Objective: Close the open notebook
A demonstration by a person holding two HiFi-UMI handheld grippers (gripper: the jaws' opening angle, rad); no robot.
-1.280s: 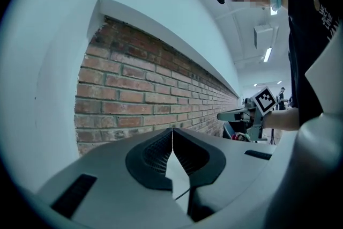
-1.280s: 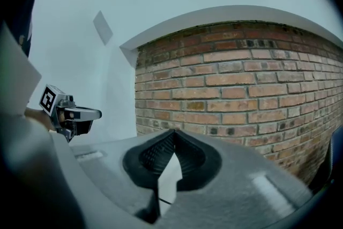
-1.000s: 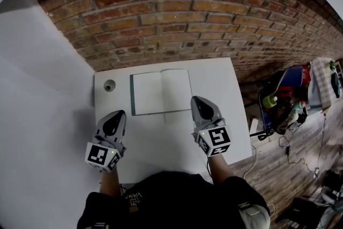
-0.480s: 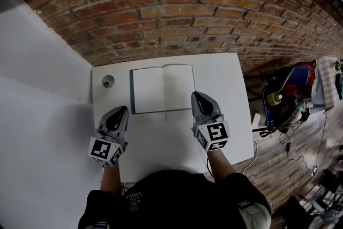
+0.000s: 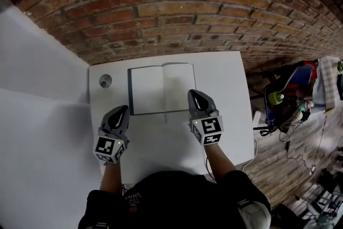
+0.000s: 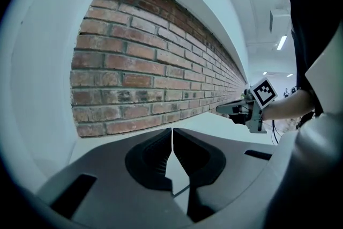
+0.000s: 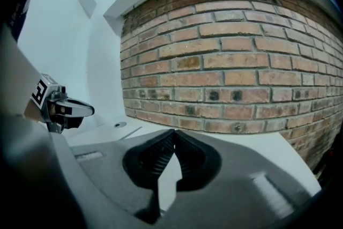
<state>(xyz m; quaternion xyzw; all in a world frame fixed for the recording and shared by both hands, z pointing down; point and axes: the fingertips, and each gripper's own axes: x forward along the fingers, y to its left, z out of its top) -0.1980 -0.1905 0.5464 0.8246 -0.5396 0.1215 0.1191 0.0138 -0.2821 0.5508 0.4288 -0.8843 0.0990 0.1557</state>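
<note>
The open notebook [image 5: 162,88] lies flat on the white table [image 5: 225,78], blank pages up, with a dark cover edge along its left side. My right gripper [image 5: 192,93] is shut and empty, its tip at the notebook's lower right corner. My left gripper [image 5: 123,109] is also shut and empty, just below and left of the notebook's lower left corner. In the left gripper view the jaws [image 6: 172,135] meet over the table, and the right gripper [image 6: 244,110] shows to the side. In the right gripper view the jaws [image 7: 173,138] are closed too.
A small round grey fitting [image 5: 105,81] sits in the table's far left corner. A brick wall [image 5: 177,13] stands right behind the table. White panels [image 5: 37,115] run along the left. A cluttered bag and cables [image 5: 284,99] lie on the wooden floor to the right.
Both grippers have sunk toward the table and edged forward. The right one has come up to the notebook's lower right corner. The notebook has not moved.
</note>
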